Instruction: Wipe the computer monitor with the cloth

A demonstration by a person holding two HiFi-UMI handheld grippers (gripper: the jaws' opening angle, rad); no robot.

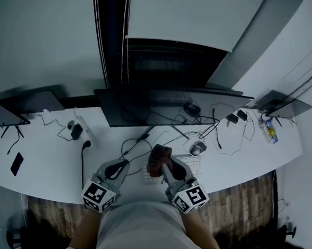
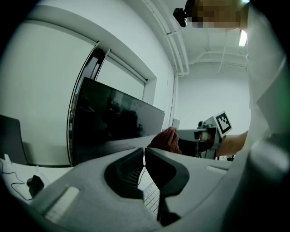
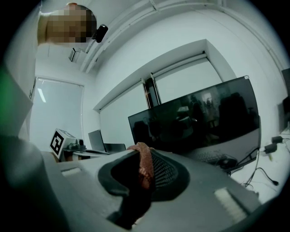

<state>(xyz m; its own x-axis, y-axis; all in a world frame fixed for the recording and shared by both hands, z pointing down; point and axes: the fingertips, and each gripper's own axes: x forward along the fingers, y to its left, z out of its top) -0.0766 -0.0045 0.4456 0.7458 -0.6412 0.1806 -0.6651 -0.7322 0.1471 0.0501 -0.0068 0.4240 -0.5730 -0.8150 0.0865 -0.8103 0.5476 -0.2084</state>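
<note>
Over the near edge of the desk (image 1: 47, 156), our right gripper (image 1: 160, 164) is clamped on the reddish cloth (image 1: 157, 157), which is bunched between its jaws. Our left gripper (image 1: 117, 170), at its 9 o'clock, has its jaws pressed together on nothing. The computer monitor (image 1: 146, 107) stands at 12 o'clock from the cloth, apart from it, with its long axis running 9 to 3. We judge the right gripper must reach forward.

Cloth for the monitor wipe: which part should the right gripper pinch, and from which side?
The bunched fold, from the person's side, as the right gripper has the cloth now: jaws shut on it, a wad sticking out past the tips toward the monitor. That wad, not the jaws, would likely meet the screen.
</note>
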